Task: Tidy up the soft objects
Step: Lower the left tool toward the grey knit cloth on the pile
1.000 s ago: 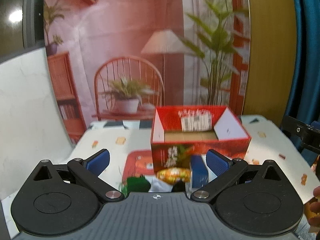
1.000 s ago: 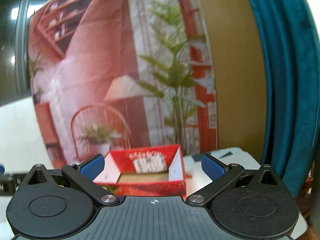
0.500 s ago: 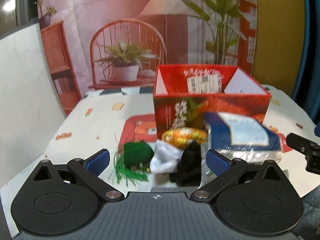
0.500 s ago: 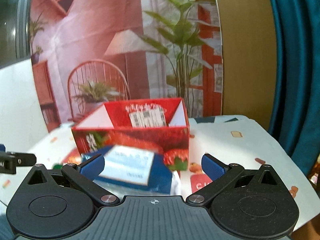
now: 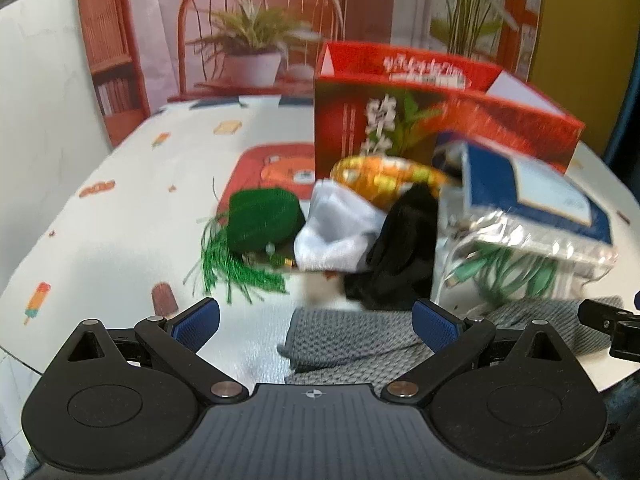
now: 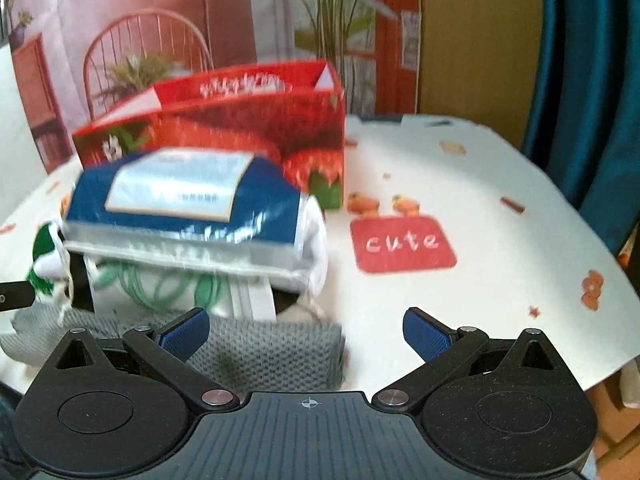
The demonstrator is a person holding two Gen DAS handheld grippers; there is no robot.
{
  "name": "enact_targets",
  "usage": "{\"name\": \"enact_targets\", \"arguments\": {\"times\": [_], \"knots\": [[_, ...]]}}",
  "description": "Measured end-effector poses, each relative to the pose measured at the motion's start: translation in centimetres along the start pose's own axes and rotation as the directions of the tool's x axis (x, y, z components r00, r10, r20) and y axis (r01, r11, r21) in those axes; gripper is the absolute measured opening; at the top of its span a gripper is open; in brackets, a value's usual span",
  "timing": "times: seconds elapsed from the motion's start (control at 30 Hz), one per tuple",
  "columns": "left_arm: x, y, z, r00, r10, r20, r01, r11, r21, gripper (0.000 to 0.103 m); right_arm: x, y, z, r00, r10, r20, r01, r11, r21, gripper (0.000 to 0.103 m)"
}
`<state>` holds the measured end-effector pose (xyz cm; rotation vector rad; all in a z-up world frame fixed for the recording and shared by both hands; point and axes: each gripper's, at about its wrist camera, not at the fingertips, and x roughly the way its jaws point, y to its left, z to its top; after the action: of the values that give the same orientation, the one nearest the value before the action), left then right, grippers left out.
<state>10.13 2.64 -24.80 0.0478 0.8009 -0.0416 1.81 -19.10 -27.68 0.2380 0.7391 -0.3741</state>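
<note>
A pile of soft things lies in front of an open red box (image 5: 400, 120) (image 6: 240, 128). It holds a green tasselled knit piece (image 5: 260, 224), a white cloth (image 5: 336, 232), a black cloth (image 5: 404, 248), a shiny orange-gold packet (image 5: 384, 176) and a blue-and-white plastic pack (image 5: 532, 200) (image 6: 192, 208) lying on a coil of green cable (image 6: 168, 284). A grey knitted cloth (image 5: 360, 340) (image 6: 264, 356) lies nearest me. My left gripper (image 5: 316, 318) is open just above the grey cloth's near edge. My right gripper (image 6: 306, 332) is open too, over the cloth's right end.
The table (image 6: 480, 200) wears a white cover printed with small pictures and a red "cute" patch (image 6: 402, 244). A printed backdrop with a chair and plants stands behind. A teal curtain (image 6: 592, 80) hangs at the right. The right gripper's tip (image 5: 608, 324) shows at the left view's right edge.
Both cameras have tilted down and come closer to the table. The pile and the grey cloth have come into view. Both grippers stay open.
</note>
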Motion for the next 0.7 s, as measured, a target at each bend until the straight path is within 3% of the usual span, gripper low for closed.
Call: {"name": "enact_targets", "arguments": {"times": [0.33, 0.7], "knots": [[3.9, 0.8, -1.2, 0.994, -0.029, -0.108, 0.025, 0.999, -0.038, 0.103, 2.3, 0.9, -1.0, 0.997, -0.023, -0.071, 0.02, 0.999, -0.044, 0.103], [5.4, 1.3, -1.9, 0.992, -0.046, -0.117, 0.04, 0.998, -0.055, 0.103, 2.9, 1.2, -1.2, 0.997, -0.018, -0.073, 0.013, 0.998, -0.057, 0.103]]}}
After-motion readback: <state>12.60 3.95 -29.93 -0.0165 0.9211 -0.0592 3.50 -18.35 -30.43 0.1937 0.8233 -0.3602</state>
